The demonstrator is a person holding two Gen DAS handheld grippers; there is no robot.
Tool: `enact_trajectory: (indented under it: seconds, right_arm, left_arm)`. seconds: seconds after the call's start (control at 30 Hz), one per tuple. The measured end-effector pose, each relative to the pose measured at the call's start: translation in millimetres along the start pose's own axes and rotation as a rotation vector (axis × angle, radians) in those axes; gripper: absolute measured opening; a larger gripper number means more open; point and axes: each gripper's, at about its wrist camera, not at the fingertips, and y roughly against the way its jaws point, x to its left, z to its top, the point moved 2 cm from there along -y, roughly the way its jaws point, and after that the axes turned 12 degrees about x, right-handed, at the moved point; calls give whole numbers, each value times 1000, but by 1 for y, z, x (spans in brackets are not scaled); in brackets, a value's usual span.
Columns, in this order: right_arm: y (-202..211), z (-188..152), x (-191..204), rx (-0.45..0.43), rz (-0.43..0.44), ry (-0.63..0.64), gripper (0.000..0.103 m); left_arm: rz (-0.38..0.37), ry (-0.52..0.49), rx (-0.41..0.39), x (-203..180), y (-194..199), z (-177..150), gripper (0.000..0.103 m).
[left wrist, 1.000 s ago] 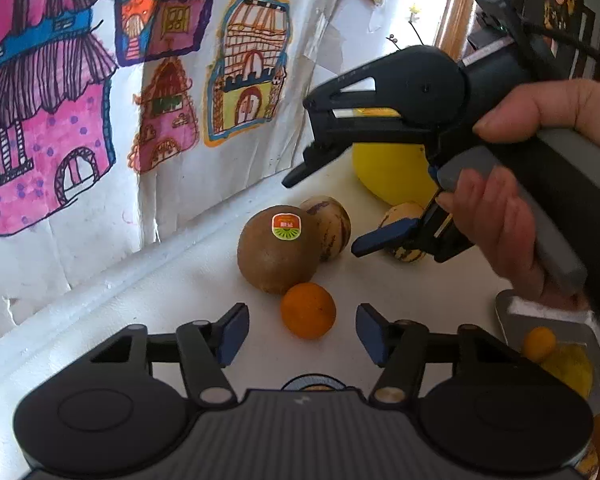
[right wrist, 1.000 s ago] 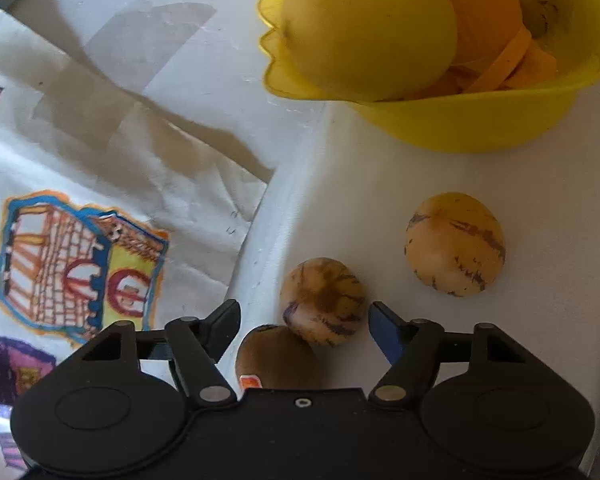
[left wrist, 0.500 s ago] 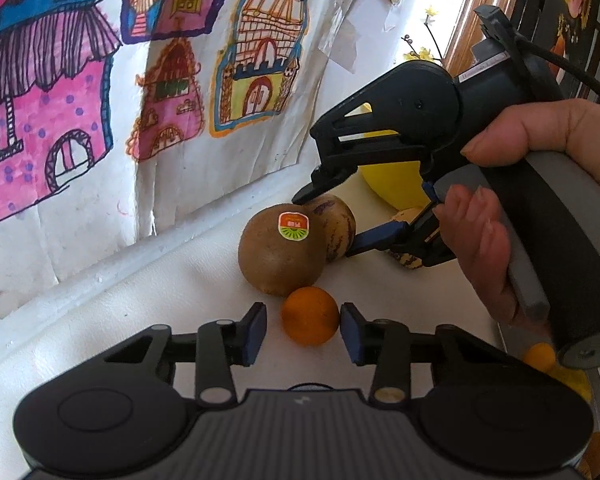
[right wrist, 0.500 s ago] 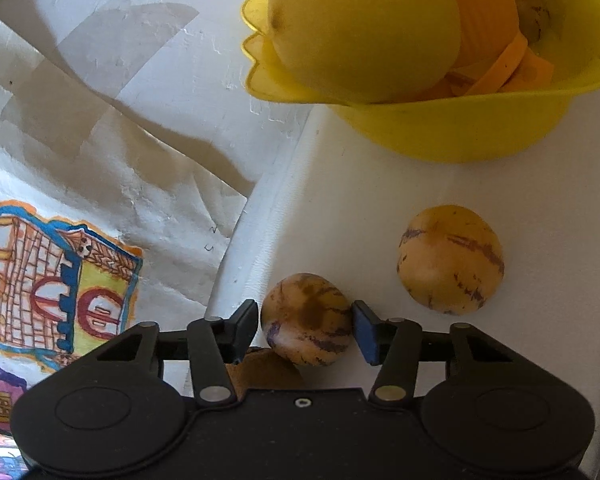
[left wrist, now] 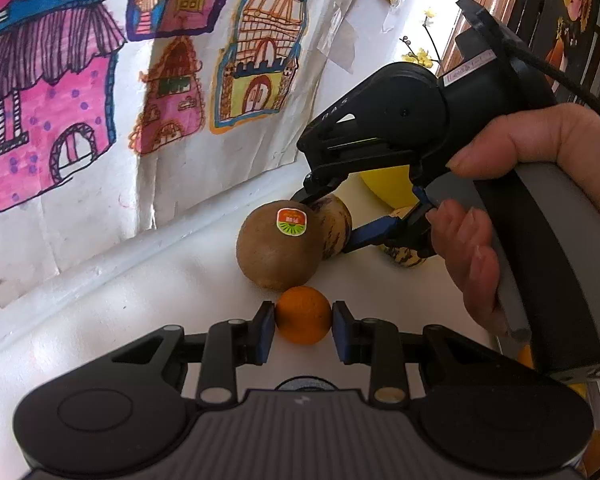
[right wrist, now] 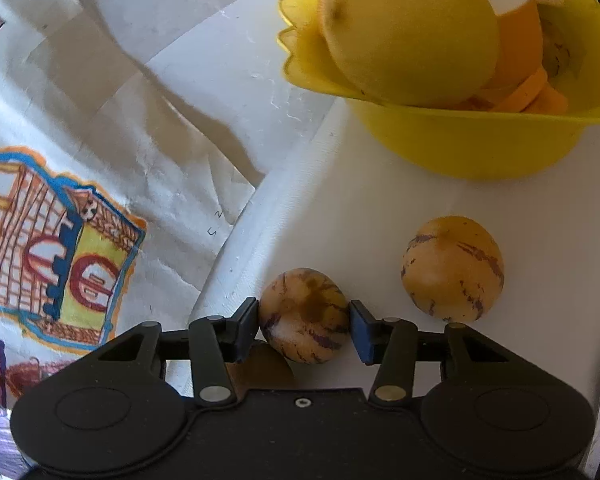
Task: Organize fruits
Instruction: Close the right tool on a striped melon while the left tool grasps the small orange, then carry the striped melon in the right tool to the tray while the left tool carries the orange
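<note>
My left gripper (left wrist: pixel 303 327) is shut on a small orange (left wrist: pixel 303 314) resting on the white tabletop. Just beyond it sits a brown kiwi (left wrist: pixel 277 249) with a sticker. My right gripper (right wrist: pixel 304 326) is shut on a striped pepino melon (right wrist: pixel 304 316); it also shows in the left wrist view (left wrist: pixel 328 224), behind the kiwi. A second striped melon (right wrist: pixel 453 269) lies to the right of the held one. A yellow bowl (right wrist: pixel 472 140) holding a large yellow fruit (right wrist: pixel 410 32) stands farther back.
A wall with children's house drawings (left wrist: pixel 100 80) runs along the left, close to the fruit. A metal tray (left wrist: pixel 592 392) with small fruit sits at the right edge. The kiwi's top (right wrist: pixel 264 368) peeks out under the right gripper.
Both grippers moved forward and closed: the left onto the orange, the right onto the striped melon.
</note>
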Motion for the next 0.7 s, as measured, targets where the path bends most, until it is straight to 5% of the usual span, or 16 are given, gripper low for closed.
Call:
enact_trajectory:
  seconds: [0.7]
  right_arm:
    - [31, -46, -34, 7, 59, 34, 48]
  left_arm:
    - [-8, -34, 27, -7, 25, -16, 32]
